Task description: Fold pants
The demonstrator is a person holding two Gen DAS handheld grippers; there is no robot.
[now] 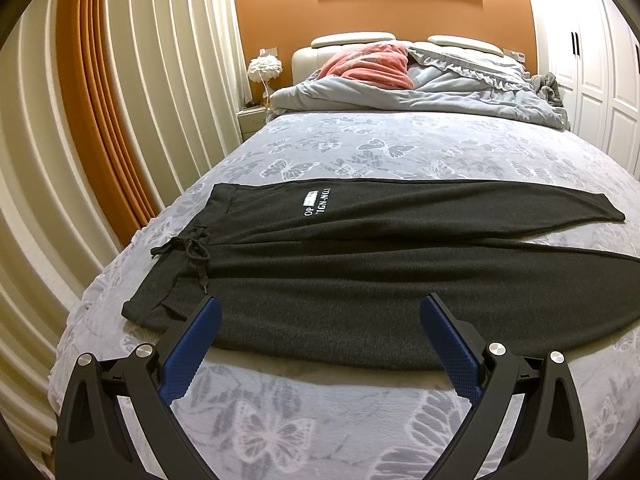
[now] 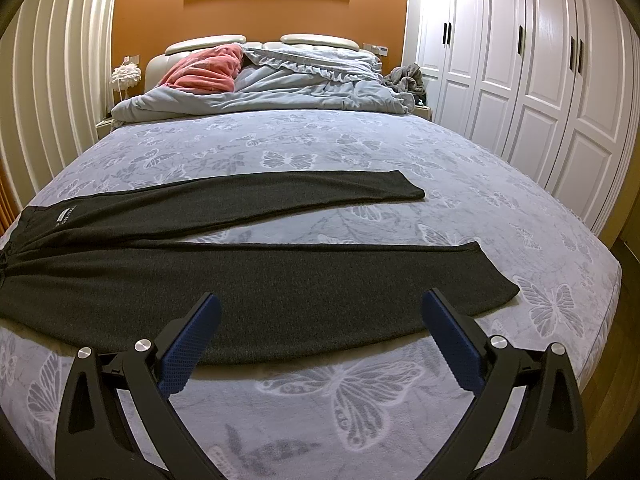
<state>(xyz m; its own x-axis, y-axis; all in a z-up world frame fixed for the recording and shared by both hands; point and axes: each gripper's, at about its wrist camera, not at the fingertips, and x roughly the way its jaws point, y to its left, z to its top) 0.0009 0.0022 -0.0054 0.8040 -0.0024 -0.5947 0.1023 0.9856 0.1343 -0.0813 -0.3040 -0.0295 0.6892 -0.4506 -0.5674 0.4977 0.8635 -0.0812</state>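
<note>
Pants (image 1: 320,280), dark grey, are laid flat across the near end of the bed (image 1: 360,144), waistband to the left with a tied drawstring (image 1: 188,248), both legs spread apart toward the right; no fold is seen yet. The left gripper (image 1: 320,312) is held wide open over the near edge of the pants close to the waistband, nothing between its blue pads (image 1: 192,352). The right gripper (image 2: 320,308) is likewise spread open and empty, over the near leg (image 2: 280,280), short of its cuff. Risks judged from here: the bedcover is soft and plush, so a low pinch may catch the cover together with the pants; only one layer of the knit may be taken, letting the layers slide and wrinkle; the loose drawstring may be trapped inside the fold; uneven lifting by the two grippers may skew the near leg over the far leg (image 2: 280,192). White print near the waistband (image 1: 316,204) is partly readable: "OP" and "IGN·NO.1"; the small label above it cannot be read.
</note>
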